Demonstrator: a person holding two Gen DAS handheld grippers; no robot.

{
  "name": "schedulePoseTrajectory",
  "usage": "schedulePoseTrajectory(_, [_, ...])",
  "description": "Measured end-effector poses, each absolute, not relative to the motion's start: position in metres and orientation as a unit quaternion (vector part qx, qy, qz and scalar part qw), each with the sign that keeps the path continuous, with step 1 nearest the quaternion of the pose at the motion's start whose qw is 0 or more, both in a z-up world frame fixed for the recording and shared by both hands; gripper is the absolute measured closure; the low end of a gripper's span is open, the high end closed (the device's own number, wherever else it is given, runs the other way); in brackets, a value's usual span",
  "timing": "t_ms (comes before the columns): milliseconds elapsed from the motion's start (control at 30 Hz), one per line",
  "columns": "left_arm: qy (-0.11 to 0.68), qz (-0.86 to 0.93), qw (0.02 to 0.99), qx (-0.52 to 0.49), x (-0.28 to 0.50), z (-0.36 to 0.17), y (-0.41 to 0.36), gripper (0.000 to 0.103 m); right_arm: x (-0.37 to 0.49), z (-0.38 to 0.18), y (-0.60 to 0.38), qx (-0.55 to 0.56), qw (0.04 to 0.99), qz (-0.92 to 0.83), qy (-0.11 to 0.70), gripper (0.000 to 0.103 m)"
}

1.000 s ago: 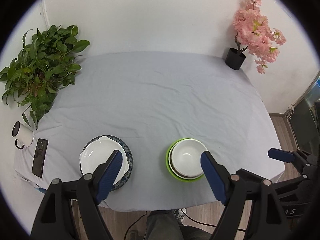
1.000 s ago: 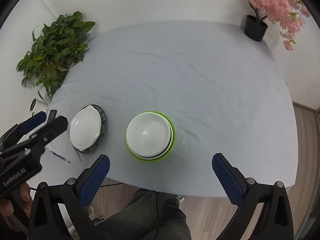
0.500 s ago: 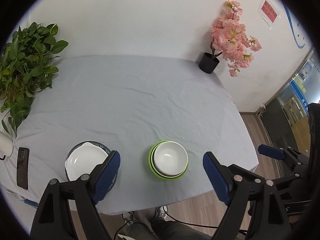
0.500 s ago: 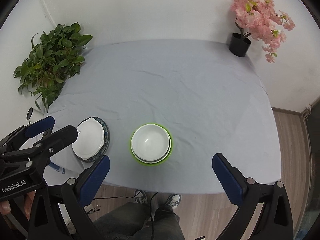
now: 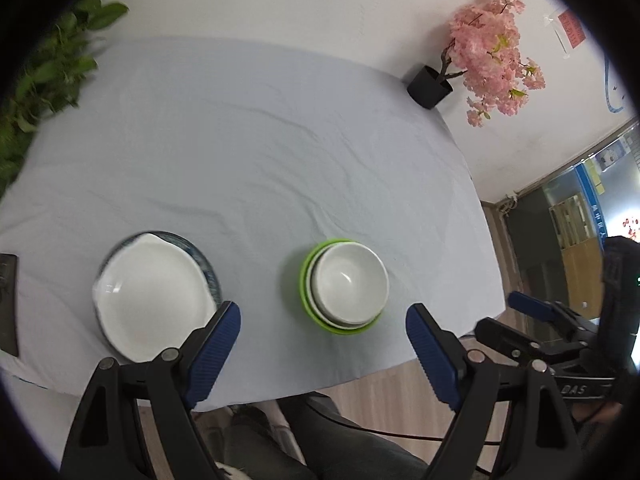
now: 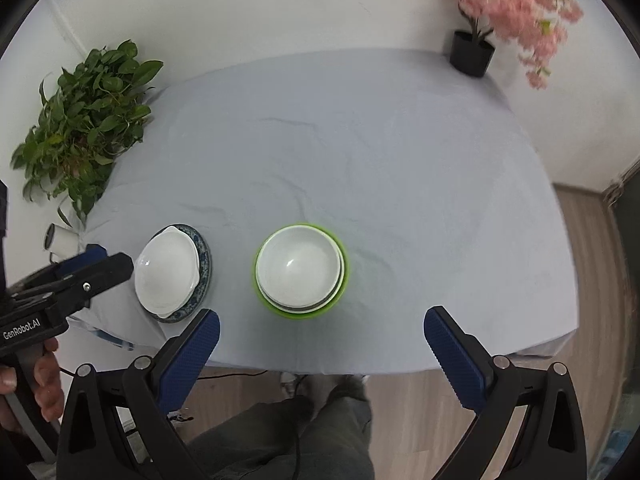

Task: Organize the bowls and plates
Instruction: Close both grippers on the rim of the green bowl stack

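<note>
While glossy round white bowls (image 6: 299,270) are nesting in a green one on the wrinkled cloth surface (image 6: 360,152), we are holding both ribbed-padded hand-held grippers, left hand-held gripper (image 5: 322,330) and right hand-held gripper (image 6: 320,334), spread apart, nothing blocking them.

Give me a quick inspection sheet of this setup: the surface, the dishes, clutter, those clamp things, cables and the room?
Surface: table under a wrinkled grey cloth.
Job's things: white plate on a blue-patterned plate, near edge, left; white bowls nested in a green bowl beside it, apart.
Clutter: white mug and dark phone at the left edge.
Grippers: left gripper and right gripper hover off the near edge, jaws wide, holding nothing.
Cables: a dark cable below the table edge.
Surroundings: leafy green plant, pink blossom tree in a black pot, white wall, wood floor.
</note>
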State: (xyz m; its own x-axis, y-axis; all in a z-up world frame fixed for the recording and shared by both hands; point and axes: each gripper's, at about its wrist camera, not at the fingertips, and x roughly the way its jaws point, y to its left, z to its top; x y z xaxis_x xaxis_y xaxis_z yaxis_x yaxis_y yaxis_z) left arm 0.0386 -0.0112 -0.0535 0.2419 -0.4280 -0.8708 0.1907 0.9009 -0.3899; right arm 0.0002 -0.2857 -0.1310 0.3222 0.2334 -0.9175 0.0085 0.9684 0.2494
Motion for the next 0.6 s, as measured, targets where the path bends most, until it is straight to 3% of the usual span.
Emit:
schedulePoseTrajectory(300, [0.665, -0.187, 0.711, -0.131, 0.090, -0.142, -0.051, 0.020, 0.065, -0.232, -0.315, 0.121, 0.782, 0.121, 0.599, 0.004])
schedulePoseTrajectory(600, [0.705, -0.141, 0.679, -0.147, 0.111, -0.194, -0.070, 0.022, 0.099, -0.289, -0.317, 0.139, 0.741, 0.174, 0.633, 0.030])
